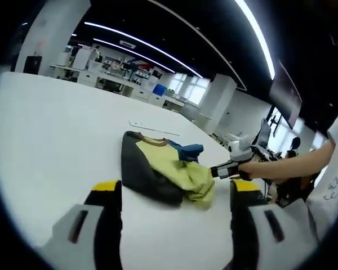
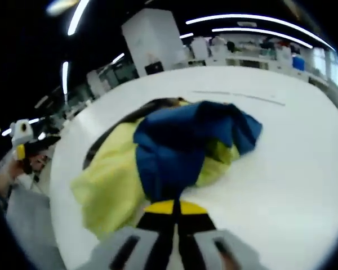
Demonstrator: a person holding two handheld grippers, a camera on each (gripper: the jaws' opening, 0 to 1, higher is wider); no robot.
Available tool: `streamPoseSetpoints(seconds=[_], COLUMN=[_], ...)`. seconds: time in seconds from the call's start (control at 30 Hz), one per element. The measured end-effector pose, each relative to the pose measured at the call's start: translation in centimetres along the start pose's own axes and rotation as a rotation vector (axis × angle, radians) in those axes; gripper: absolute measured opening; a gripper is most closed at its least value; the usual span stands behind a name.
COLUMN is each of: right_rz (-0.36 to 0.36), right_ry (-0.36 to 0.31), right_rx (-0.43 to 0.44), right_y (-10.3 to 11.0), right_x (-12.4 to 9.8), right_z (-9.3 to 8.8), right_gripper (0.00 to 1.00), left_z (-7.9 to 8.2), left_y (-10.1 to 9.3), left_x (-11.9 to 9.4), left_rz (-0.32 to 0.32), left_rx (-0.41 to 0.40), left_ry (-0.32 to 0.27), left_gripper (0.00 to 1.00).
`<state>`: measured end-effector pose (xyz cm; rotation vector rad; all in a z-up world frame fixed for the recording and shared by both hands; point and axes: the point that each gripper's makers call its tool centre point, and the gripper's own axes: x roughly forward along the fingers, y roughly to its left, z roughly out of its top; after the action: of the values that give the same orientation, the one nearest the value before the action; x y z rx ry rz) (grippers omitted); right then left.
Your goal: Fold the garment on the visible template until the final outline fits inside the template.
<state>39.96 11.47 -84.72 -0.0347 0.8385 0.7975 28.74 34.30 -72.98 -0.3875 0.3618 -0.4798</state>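
Note:
A crumpled garment (image 1: 158, 166) in dark grey, yellow-green and blue lies on the white table (image 1: 56, 129). My left gripper (image 1: 176, 188) hovers open just short of it, its jaws wide apart on either side of the heap. My right gripper (image 1: 221, 171) comes in from the right, held by a hand, and meets the garment's right edge. In the right gripper view the blue and yellow-green garment (image 2: 174, 152) bunches up right in front, and my right gripper (image 2: 174, 208) is shut on its blue fabric. Thin template lines (image 1: 152, 128) (image 2: 236, 95) show on the table beyond the garment.
The left gripper (image 2: 23, 140) shows small at the far left of the right gripper view. A person's arm (image 1: 293, 163) and white shirt are at the right. Desks and shelves (image 1: 118, 76) stand far behind the table, with a white pillar (image 2: 155, 39).

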Motion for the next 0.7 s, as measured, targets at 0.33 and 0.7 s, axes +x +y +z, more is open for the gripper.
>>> streamPoseSetpoints(seconds=[0.33, 0.7], right_rz=[-0.022, -0.137], right_ry=[-0.025, -0.029], right_rx=[0.045, 0.097], right_y=[-2.2, -7.9], right_x=[-3.1, -7.2], right_z=[-0.2, -2.4], right_gripper=[0.00, 0.00], left_z=[-0.4, -0.8], left_y=[-0.2, -0.8], left_x=[0.3, 0.8], left_rz=[-0.006, -0.011], left_rx=[-0.011, -0.014], left_ry=[-0.004, 0.005], left_gripper=[0.76, 0.76])
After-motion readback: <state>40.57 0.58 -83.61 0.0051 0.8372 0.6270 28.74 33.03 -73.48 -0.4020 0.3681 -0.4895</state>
